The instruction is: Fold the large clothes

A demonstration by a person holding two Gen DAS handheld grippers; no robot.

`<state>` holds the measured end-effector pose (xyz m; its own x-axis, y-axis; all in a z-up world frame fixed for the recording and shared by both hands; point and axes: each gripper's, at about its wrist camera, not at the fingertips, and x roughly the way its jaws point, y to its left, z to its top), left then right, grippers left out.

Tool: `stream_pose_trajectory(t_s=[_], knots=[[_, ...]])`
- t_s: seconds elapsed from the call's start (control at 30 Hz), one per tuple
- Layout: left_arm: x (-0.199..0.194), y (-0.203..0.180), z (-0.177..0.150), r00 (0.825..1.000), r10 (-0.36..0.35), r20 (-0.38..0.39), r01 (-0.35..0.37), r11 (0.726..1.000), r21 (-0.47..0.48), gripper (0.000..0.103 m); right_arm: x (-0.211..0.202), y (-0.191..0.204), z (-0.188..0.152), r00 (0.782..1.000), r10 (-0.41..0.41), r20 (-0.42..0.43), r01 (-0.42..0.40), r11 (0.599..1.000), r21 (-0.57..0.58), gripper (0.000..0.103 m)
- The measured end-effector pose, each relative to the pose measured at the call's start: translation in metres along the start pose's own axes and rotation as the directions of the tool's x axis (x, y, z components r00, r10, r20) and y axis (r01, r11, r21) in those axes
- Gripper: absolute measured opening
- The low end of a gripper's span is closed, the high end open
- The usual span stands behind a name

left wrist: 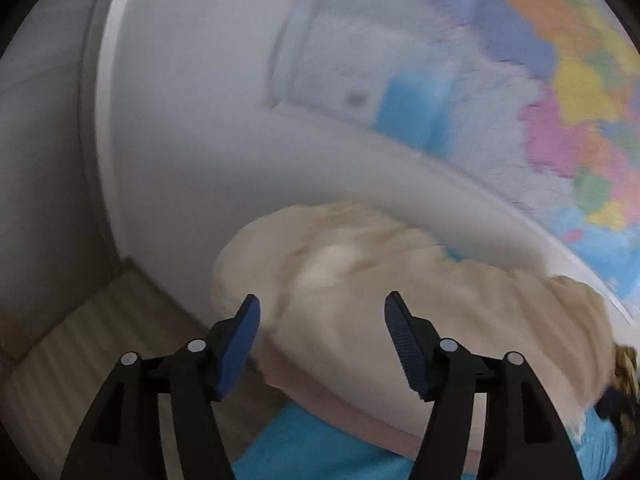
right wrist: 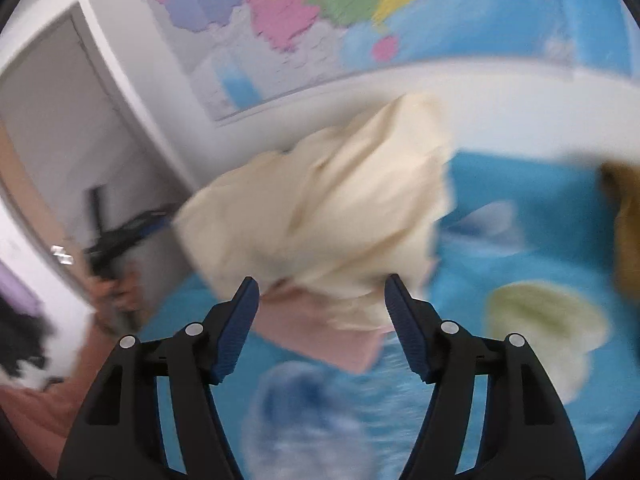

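Cream garment point(right wrist: 320, 208) heaped on pink cloth point(right wrist: 320, 336), atop blue bedspread point(right wrist: 520, 240) nr wall. L gripper point(left wrist: 322, 344), R gripper point(right wrist: 322, 328): jaws released, nothing gripped.

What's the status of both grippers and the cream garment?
Left gripper open, empty. Right gripper open, empty. Cream fabric garment bunched on blue bedspread. Nothing blocking.

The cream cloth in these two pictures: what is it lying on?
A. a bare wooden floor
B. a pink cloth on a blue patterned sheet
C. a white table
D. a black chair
B: the cream cloth lies on a pink cloth, which rests on the blue sheet; the left wrist view shows the same stack.
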<state>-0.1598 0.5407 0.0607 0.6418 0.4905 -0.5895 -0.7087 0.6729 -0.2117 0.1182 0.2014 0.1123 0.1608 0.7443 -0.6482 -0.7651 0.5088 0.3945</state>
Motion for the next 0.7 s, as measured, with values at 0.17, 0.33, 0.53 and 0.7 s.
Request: stream_pose_trajectory(t_s=[0.17,0.33,0.53,0.7], knots=[[-0.015,-0.066,-0.014,0.989,-0.148,-0.014,0.148,0.980,0.135,0.069,0.030,-0.014,-0.004,0.999,-0.033,-0.018,0.033,0.999,0.026,0.076],[0.011,-0.118,-0.036,0.974,-0.201,-0.105,0.221,0.947,0.233,0.069,0.013,0.014,0.001,0.999,-0.044,0.008,0.045,0.976,-0.212,0.005],[0.048,-0.106,-0.041,0.972,-0.142,-0.185,0.182,0.959,0.218,0.061,-0.007,-0.008,0.014,0.996,-0.074,0.057,0.085,0.966,-0.246,0.003],[0.048,-0.116,-0.048,0.979,-0.060,-0.193,0.121,0.940,0.320,0.061,0.036,-0.024,-0.023,0.974,-0.169,-0.152,0.116,0.943,-0.311,0.015]])
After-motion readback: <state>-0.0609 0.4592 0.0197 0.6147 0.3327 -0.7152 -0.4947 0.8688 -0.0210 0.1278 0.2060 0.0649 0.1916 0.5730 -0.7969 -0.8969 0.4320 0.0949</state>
